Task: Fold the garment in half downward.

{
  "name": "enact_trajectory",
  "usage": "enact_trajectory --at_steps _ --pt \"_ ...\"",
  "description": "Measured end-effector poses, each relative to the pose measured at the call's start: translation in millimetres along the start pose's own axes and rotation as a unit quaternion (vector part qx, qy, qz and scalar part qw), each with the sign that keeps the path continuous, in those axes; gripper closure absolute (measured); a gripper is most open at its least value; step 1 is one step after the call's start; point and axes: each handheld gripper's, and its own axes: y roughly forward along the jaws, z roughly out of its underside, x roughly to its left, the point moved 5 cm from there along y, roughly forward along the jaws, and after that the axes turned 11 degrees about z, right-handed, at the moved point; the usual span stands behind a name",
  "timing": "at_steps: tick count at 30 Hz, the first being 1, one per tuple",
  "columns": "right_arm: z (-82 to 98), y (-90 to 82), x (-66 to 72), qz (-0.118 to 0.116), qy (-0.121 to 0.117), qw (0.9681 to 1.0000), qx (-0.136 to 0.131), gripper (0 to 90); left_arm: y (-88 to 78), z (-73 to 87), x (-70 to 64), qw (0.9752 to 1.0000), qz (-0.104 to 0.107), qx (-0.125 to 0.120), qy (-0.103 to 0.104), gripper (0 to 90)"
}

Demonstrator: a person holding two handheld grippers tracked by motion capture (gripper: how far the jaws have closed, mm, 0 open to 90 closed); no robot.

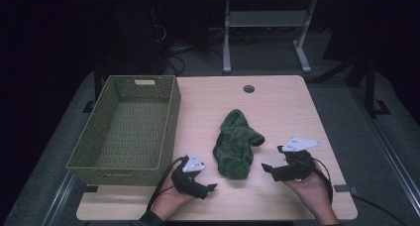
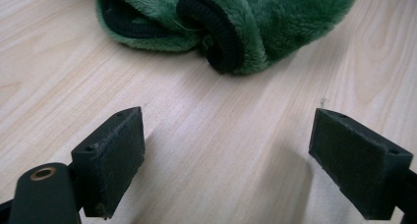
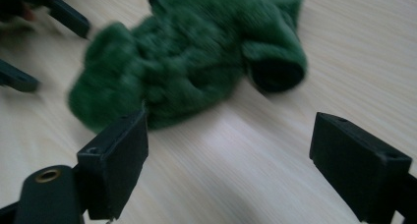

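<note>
A crumpled green fleece garment (image 1: 236,144) with dark cuffs lies in the middle of the wooden table (image 1: 277,102). My left gripper (image 1: 212,189) rests low near the table's front edge, just left of the garment, its jaws open and empty. In the left gripper view the garment (image 2: 231,22) lies a short way beyond the left gripper (image 2: 227,160). My right gripper (image 1: 265,167) is held to the garment's right, jaws wide apart with nothing between them. In the right gripper view the garment (image 3: 196,57) is ahead of the right gripper (image 3: 228,165), and the left gripper's fingers (image 3: 69,18) show at the upper left.
A woven olive-green basket (image 1: 130,128) stands empty on the table's left side. A round cable hole (image 1: 248,88) sits near the far edge. Beyond the table are a white table frame (image 1: 267,32) and cables on a dark floor.
</note>
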Motion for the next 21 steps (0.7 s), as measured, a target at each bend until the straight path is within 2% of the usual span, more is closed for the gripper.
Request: enact_trajectory --at_steps 2,7,8,10,17,21 --pt "-7.6 -0.4 5.9 -0.012 -0.008 0.9999 -0.004 18.0 0.9 0.4 -1.0 0.9998 -0.008 0.008 0.014 12.9" --pt "-27.2 4.0 23.2 -0.045 -0.029 0.9984 -0.019 21.2 1.3 0.2 -1.3 0.9999 -0.008 0.006 0.013 12.8" --pt "-27.2 4.0 23.2 -0.045 -0.029 0.9984 -0.019 21.2 1.3 0.2 -1.3 0.9999 -0.008 0.006 0.013 12.8" --pt "-37.6 9.6 33.4 -0.063 -0.04 0.9969 -0.025 23.9 1.5 0.1 -1.5 0.9999 -0.008 0.004 0.013 12.8" --pt "-57.4 28.7 57.9 -0.097 -0.055 0.9936 -0.022 32.5 1.6 0.2 -1.5 0.9999 -0.008 0.004 0.012 12.9" --pt "-63.6 41.1 68.4 -0.11 -0.062 0.992 -0.011 39.1 1.3 0.0 -0.9 0.9998 -0.009 0.005 0.016 12.8"
